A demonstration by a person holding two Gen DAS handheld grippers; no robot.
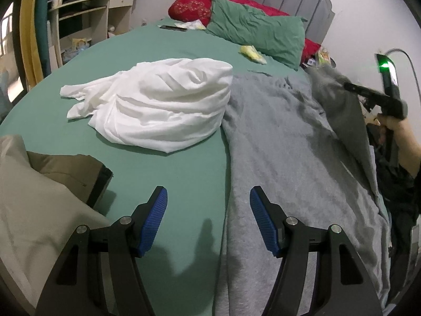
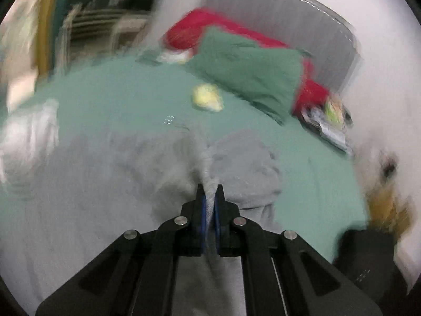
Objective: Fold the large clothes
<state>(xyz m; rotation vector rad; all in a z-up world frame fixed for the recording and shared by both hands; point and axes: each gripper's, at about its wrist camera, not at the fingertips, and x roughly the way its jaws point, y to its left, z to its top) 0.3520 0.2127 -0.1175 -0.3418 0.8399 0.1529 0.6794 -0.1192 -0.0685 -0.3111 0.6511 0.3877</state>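
grey garment (image 2: 131,184) in right hand-held gripper (image 2: 209,197)

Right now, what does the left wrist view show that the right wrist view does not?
Only the left wrist view shows the open left gripper, the whole white garment and olive trousers. Only the right wrist view shows the right gripper's fingers shut on a fold of the grey garment. Both show the green pillow, the red pillow and the green sheet.
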